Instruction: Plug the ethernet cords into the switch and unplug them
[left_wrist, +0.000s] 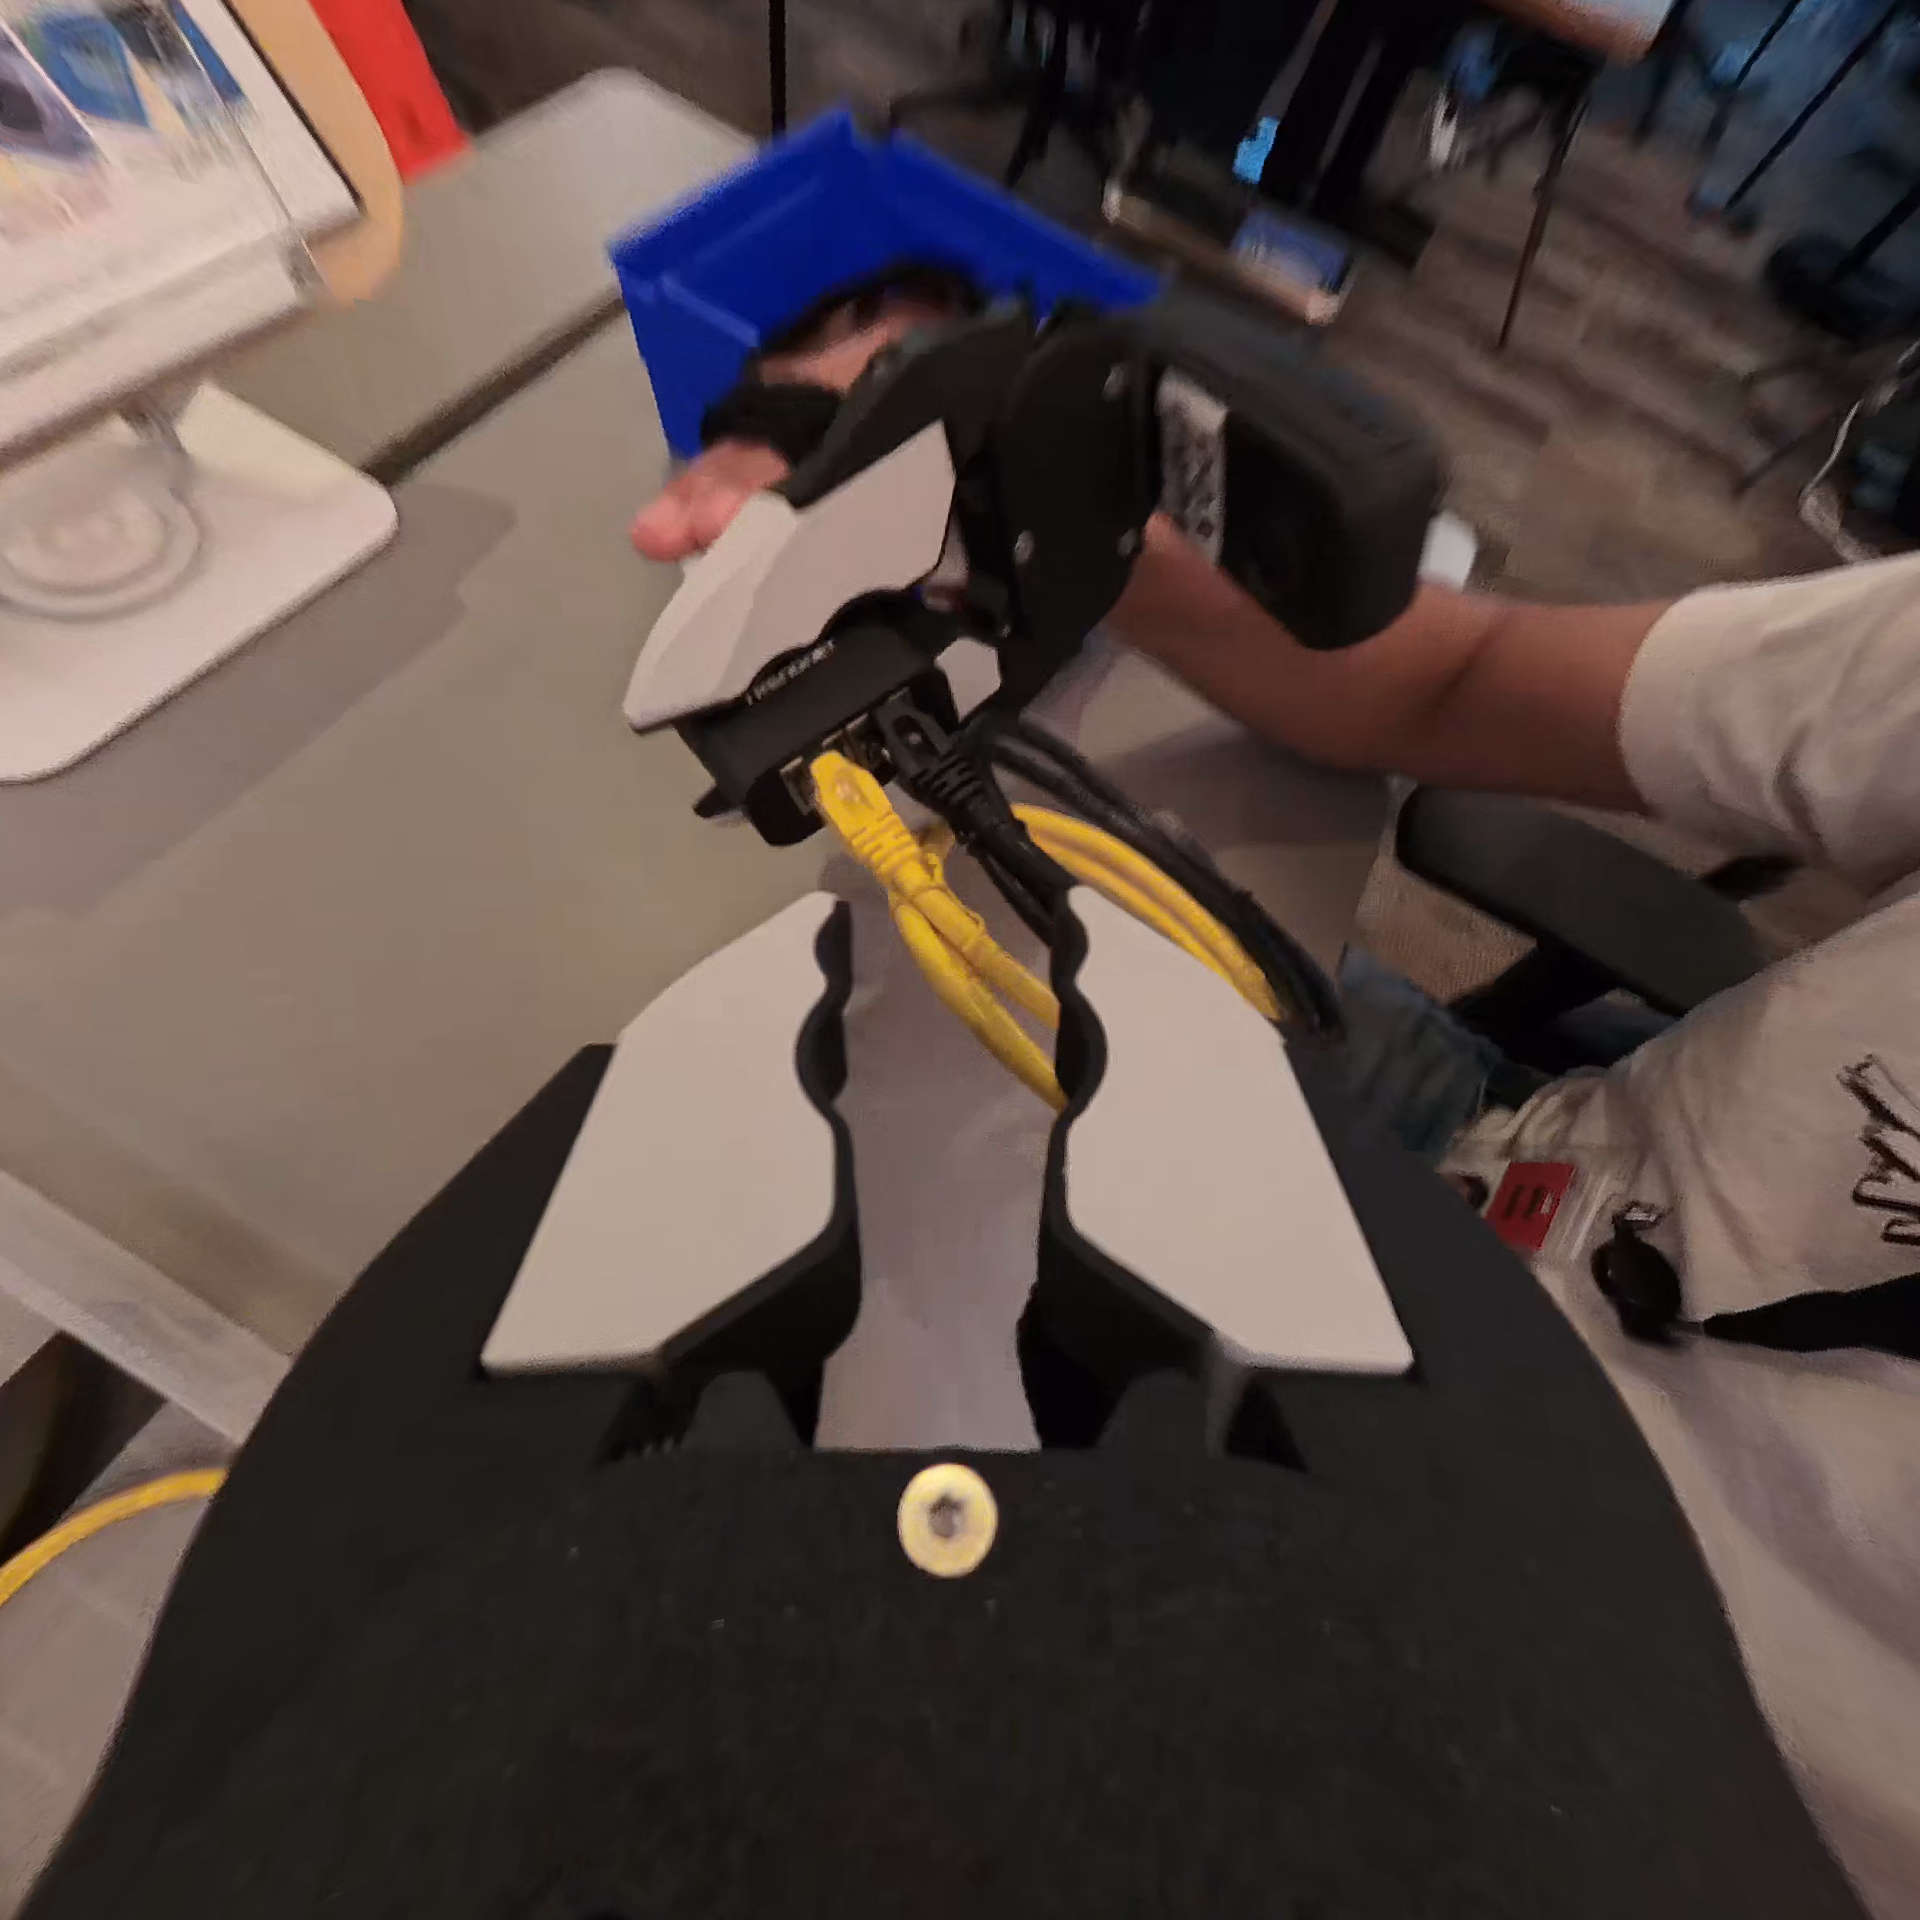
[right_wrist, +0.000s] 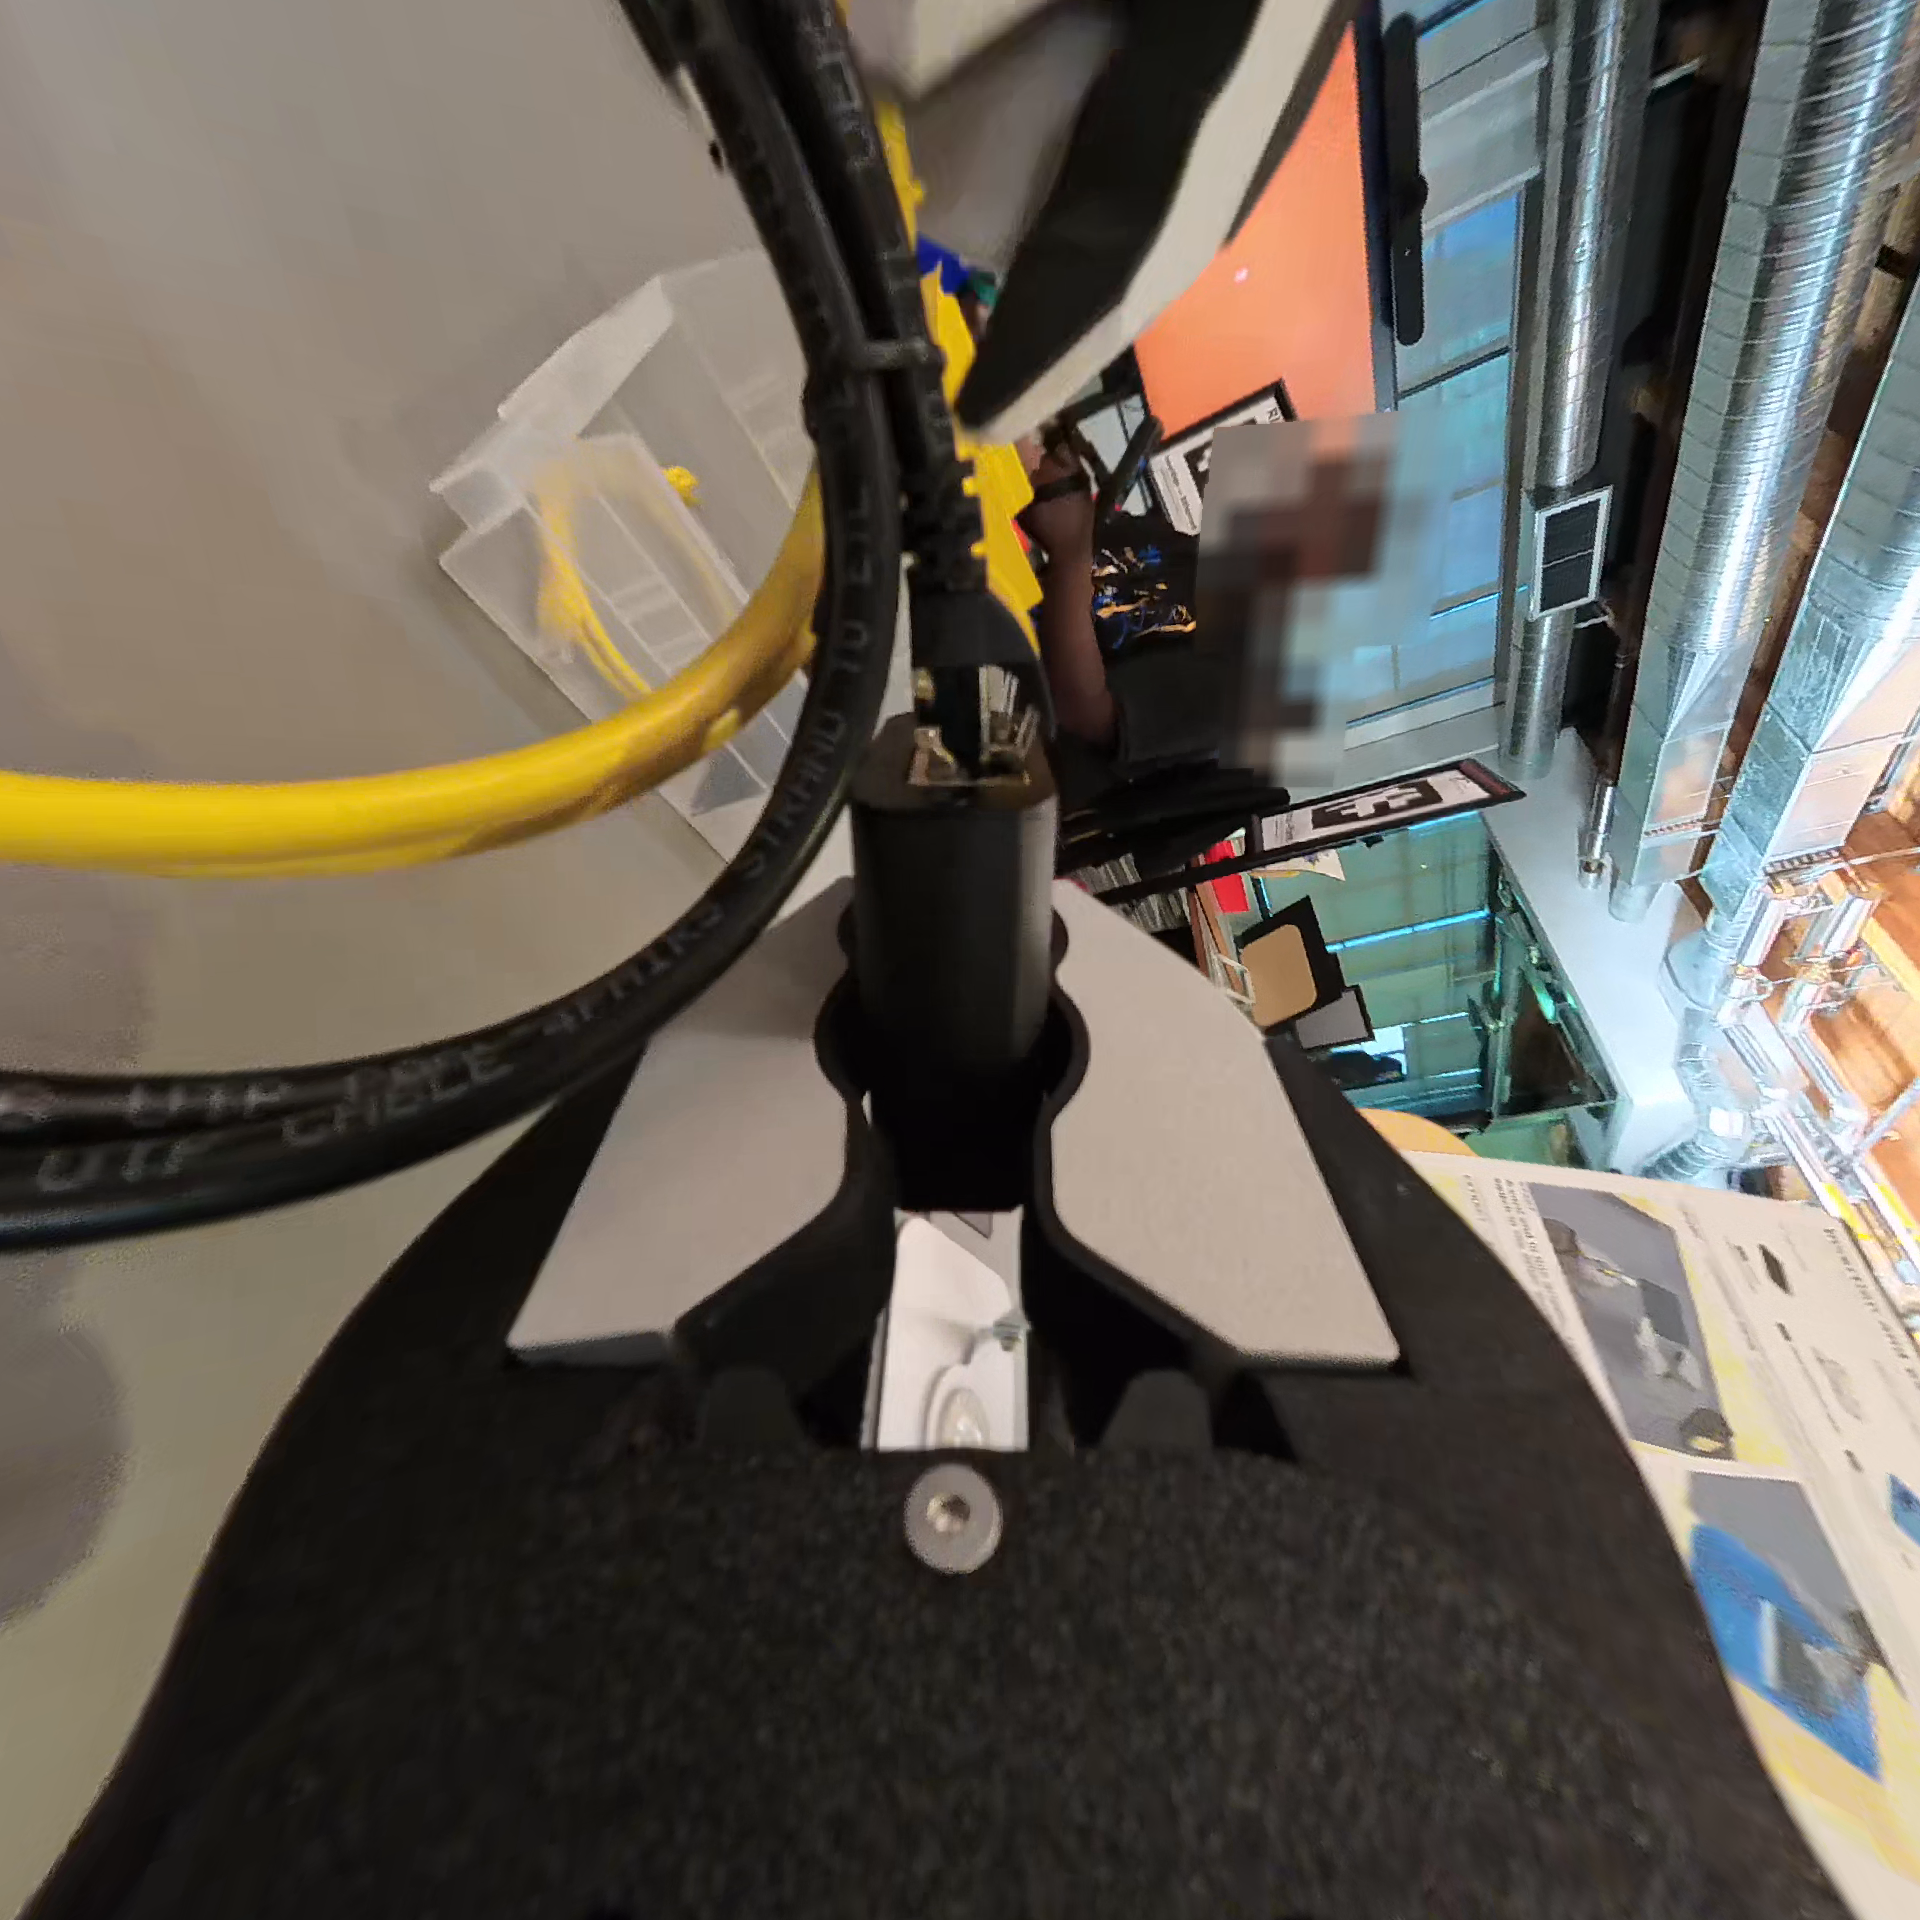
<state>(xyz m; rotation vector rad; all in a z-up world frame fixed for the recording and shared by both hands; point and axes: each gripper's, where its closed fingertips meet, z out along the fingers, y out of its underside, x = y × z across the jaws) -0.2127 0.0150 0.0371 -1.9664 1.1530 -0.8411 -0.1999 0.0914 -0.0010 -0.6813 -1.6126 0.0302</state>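
Right gripper (right_wrist: 954, 935), at frame centre of its own view, is clamped on the black switch (right_wrist: 951, 914), both pads pressing its sides; in the left wrist view the switch (left_wrist: 821, 727) sits just above centre. Yellow cord (left_wrist: 883, 842) and black cord (left_wrist: 961, 790) are plugged into its ports. Left gripper (left_wrist: 951, 935) stands parted; yellow cable loops pass between its fingers, ungripped, below the switch.
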